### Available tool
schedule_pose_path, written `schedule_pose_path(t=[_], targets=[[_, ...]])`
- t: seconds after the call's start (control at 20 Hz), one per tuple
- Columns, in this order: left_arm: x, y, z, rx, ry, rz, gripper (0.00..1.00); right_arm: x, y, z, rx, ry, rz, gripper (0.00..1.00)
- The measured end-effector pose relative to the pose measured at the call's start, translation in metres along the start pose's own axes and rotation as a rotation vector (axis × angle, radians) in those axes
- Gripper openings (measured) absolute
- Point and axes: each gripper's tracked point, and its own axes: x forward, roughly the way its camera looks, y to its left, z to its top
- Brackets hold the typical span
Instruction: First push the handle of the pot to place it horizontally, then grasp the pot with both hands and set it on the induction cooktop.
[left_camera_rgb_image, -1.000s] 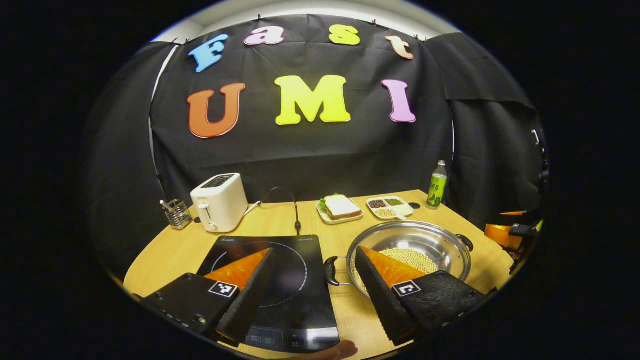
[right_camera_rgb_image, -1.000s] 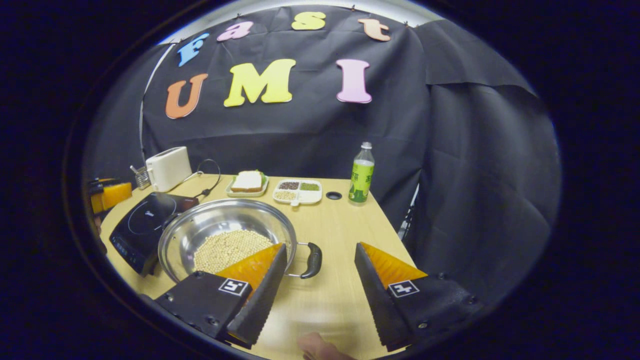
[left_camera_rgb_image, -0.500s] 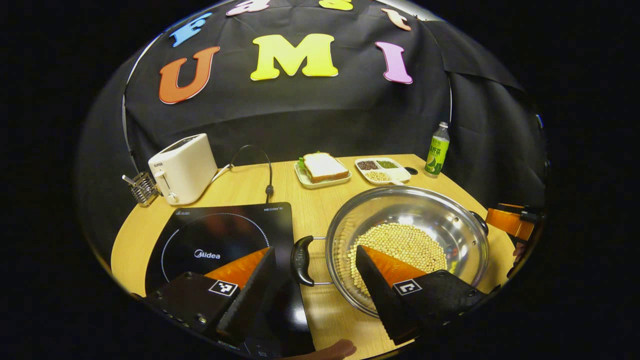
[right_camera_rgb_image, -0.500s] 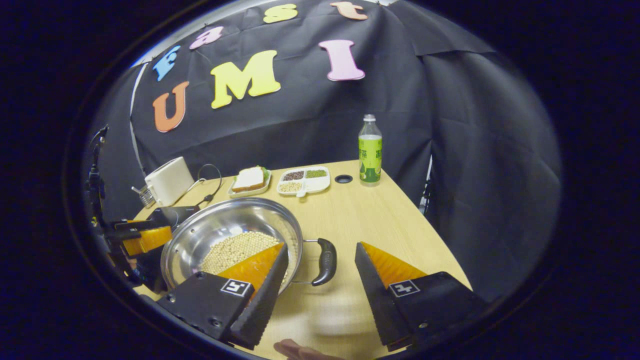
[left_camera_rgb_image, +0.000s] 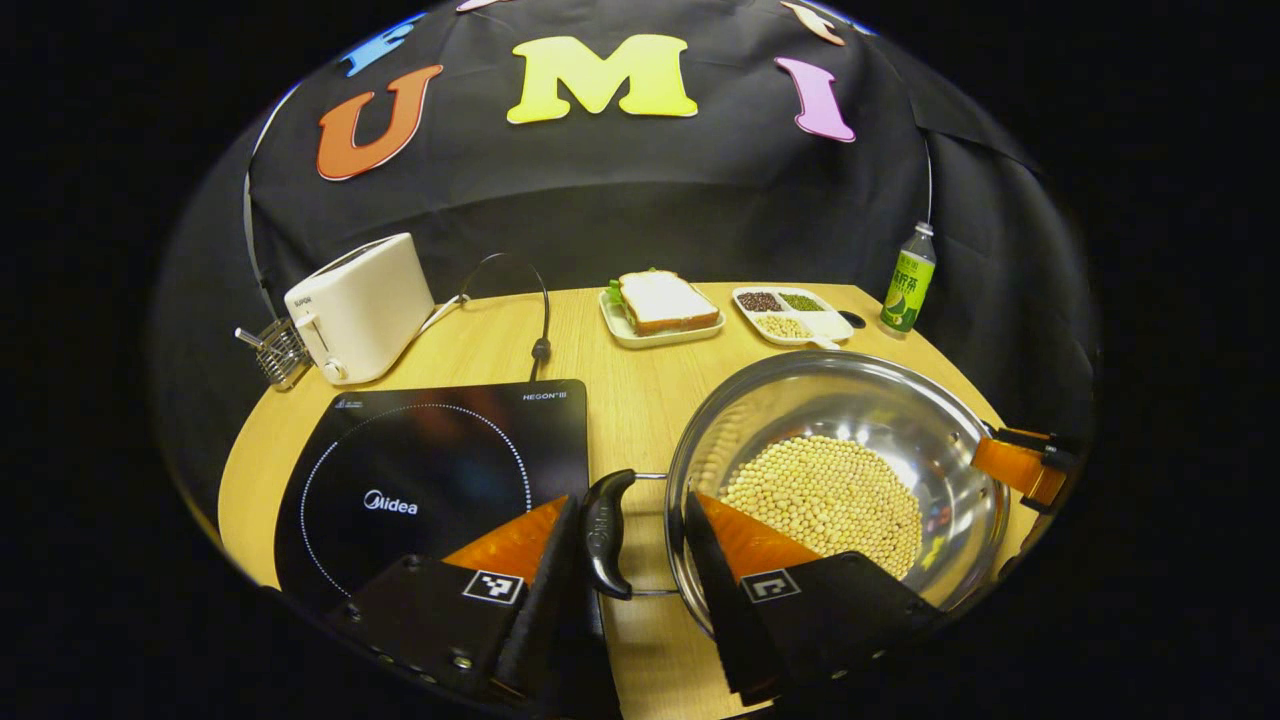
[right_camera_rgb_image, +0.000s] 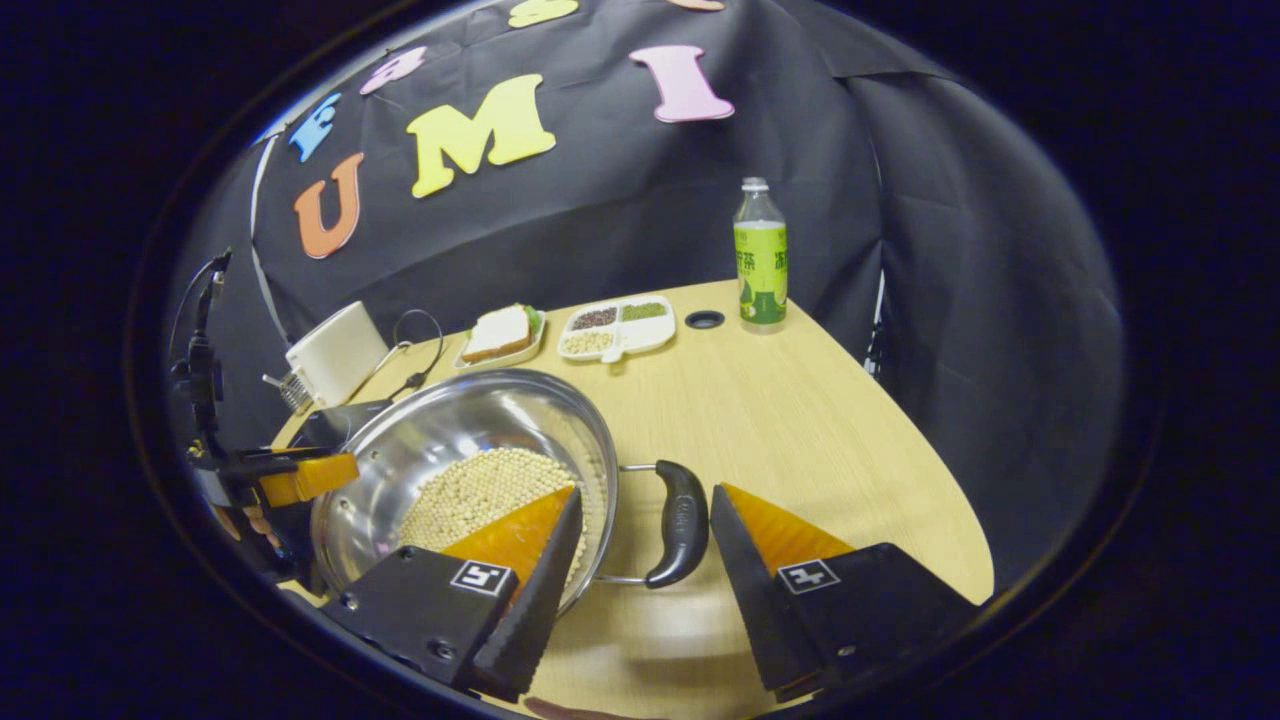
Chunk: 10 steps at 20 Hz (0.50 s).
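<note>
Left gripper view: pot (left_camera_rgb_image: 840, 470), holding pale beans, sits on the bench (left_camera_rgb_image: 640, 400) just right of the induction cooktop (left_camera_rgb_image: 430, 480), not on it. Both side handles lie level, so the push step looks done. Left gripper (left_camera_rgb_image: 625, 560) fingers stand apart either side of the left handle (left_camera_rgb_image: 603, 530), close to it but not clamped. Right gripper view: right gripper (right_camera_rgb_image: 645, 560) fingers open, bracketing the right handle (right_camera_rgb_image: 680, 520), no squeeze evident. Remaining: close both grips, lift, transfer to cooktop.
</note>
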Motion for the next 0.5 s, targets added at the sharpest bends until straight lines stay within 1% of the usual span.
schedule_pose_path(t=[0.05,0.1,0.15,0.2,0.25,0.4,0.5], targets=[[0.0004,0.0010,0.0016,0.003,0.000,-0.004,0.65,0.0029,-0.0029,-0.0020,0.007,0.004,-0.008,0.77],[0.0020,0.0006,0.0019,0.004,-0.002,-0.005,0.64,0.0048,-0.0045,-0.0011,0.015,0.000,-0.012,0.79],[0.0024,0.0001,0.0019,0.007,0.001,-0.009,0.72,0.0054,-0.0010,-0.0021,0.020,0.000,-0.003,0.73],[0.0028,-0.0004,0.0007,0.012,0.004,-0.016,0.63,0.0053,-0.0024,-0.0020,0.021,-0.002,-0.014,0.74],[0.0027,0.0001,0.0007,0.009,0.012,-0.022,0.63,0.0081,-0.0037,-0.0012,0.018,0.002,-0.022,0.69],[0.0023,0.0000,-0.0012,-0.009,0.040,-0.038,0.61,0.0100,-0.0052,-0.0007,-0.003,0.024,-0.054,0.67],[0.0047,-0.0006,-0.0037,-0.020,0.063,-0.053,0.62,0.0122,-0.0059,-0.0022,-0.021,0.053,-0.070,0.67]])
